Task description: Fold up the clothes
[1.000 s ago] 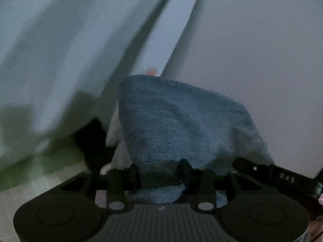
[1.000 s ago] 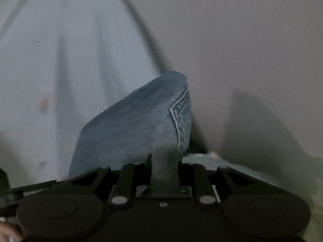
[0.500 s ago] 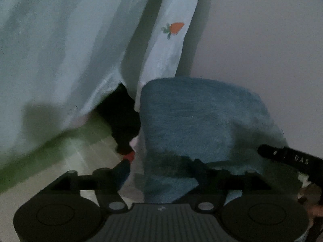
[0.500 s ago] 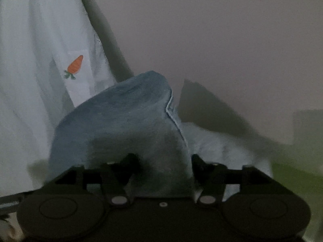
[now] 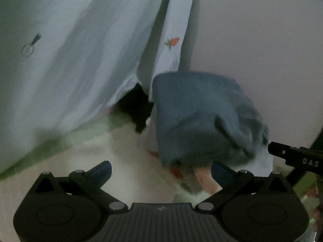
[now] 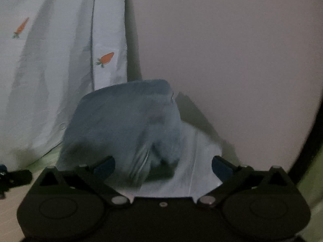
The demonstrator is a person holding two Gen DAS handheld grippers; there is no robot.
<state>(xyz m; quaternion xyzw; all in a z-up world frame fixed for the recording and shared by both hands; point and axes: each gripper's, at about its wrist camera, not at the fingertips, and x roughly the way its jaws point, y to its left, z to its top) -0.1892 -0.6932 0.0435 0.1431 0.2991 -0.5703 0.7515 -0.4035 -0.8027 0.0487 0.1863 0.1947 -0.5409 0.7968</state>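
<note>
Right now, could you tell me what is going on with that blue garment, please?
A person holding a gripper in each hand is folding clothes. Both the left gripper and the right gripper are open, and the blue denim garment sits in a heap just ahead of them, gripped by neither. A pale carrot-print cloth hangs behind it.

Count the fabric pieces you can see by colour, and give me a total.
Blue denim garment: 1
White carrot-print cloth: 1
Green-edged cover underneath: 1
Total: 3
</note>
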